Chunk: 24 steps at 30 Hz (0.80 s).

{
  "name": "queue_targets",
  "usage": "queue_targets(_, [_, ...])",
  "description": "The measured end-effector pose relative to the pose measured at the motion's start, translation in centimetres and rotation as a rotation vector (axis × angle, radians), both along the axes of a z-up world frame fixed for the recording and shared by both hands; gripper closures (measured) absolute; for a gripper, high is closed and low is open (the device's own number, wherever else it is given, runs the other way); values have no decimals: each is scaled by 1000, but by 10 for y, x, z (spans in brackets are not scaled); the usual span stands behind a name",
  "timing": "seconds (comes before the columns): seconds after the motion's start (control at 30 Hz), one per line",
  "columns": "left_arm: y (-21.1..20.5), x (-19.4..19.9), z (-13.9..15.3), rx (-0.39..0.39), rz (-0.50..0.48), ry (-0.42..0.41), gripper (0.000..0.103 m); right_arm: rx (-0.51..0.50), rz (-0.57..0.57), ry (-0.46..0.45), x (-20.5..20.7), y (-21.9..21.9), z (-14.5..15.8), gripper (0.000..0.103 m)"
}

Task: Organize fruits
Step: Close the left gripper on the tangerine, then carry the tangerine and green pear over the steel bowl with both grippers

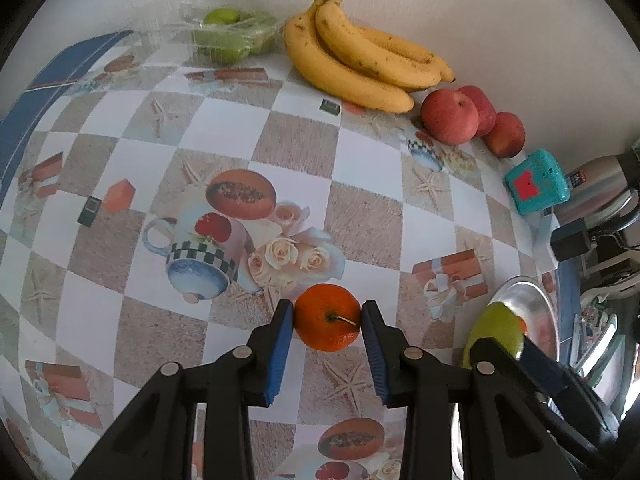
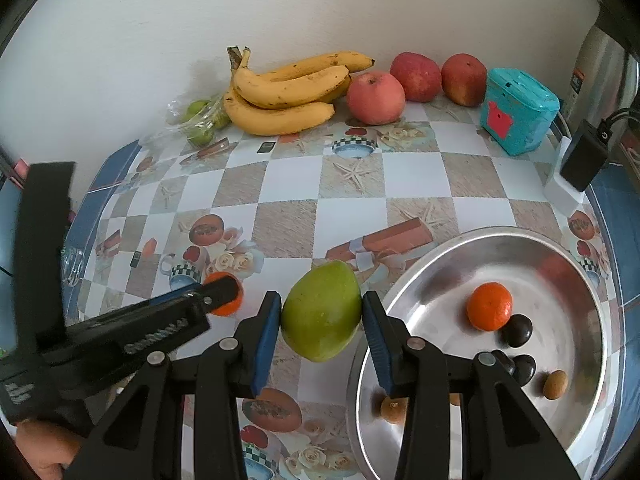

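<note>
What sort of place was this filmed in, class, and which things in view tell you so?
Probably a home kitchen or dining table. A printed tablecloth covers it, bananas and apples sit against the wall, and a metal kettle or pot stands in the corner beside a steel bowl.

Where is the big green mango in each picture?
Left wrist view: the mango is low on the right, partly hidden behind the right gripper.
Right wrist view: the mango is bottom centre, clamped between that gripper's pads.
Shared landmark: the bananas by the wall.
</note>
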State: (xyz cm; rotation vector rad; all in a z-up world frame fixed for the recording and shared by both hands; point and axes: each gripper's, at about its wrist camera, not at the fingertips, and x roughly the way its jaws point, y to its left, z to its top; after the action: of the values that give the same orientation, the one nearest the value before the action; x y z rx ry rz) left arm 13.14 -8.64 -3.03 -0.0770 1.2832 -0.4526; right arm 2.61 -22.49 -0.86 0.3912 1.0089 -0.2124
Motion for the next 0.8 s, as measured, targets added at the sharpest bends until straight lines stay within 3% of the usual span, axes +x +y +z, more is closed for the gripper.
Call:
queue_targets(0.4, [-3, -15, 31, -11, -12, -64, 66, 11, -55, 20, -16, -13, 1, 60])
queue_targets(0.8, [-33, -50, 49, -19, -120, -101, 66, 26, -179, 43, -48, -45, 2, 60])
